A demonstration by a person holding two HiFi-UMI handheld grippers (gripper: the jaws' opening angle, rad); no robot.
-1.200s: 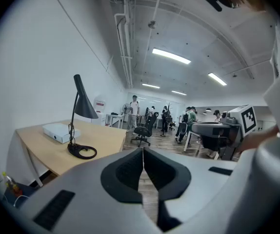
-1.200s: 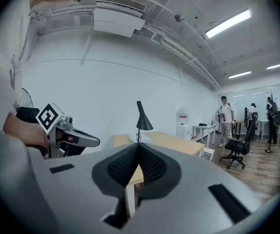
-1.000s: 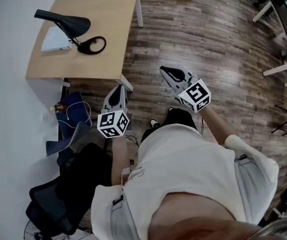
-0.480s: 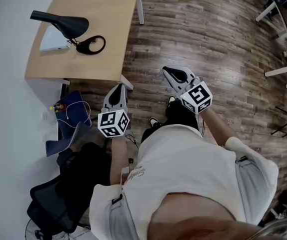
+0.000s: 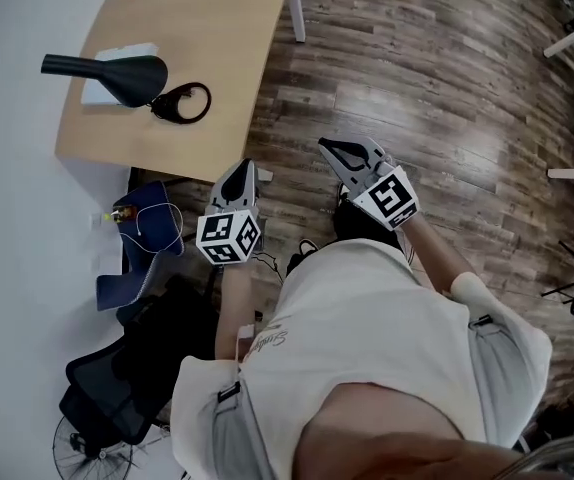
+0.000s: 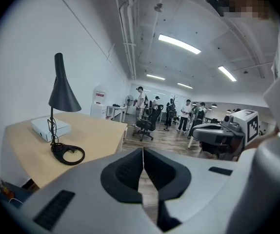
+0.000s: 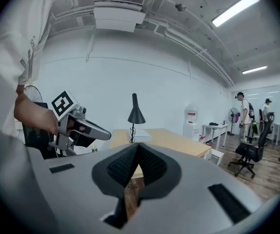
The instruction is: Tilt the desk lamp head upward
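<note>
Find the desk lamp on the far-left part of the wooden surface, well apart from both tongs. See, in the left gripper view, a dark cone head opening downward, with a thin stem rising above the head and a slim pole dropping to an open ring base lying flat on the surface. Note a flat white box just beside the pole, on the far side of the ring base.

Read the left tongs as fully closed, pads touching along one line, gripping nothing. Locate them over the floor, just off the near edge of the surface, pointing toward the lamp. Read the right tongs as likewise closed, pads pressed together, holding nothing. Locate them to the right of the left tongs, over the wooden floor, farther from the lamp. Observe the lamp beyond the closed tips in the right gripper view, and a hand around the left gripper at the left of that view.

Between tongs and lamp, count only a bare stretch of surface and a white leg at the near corner. Below the near-left edge, note a blue bag; nearer still, a black office chair. In the left gripper view, mark a water dispenser against the far wall, more chairs, and several people standing far off to the right.
</note>
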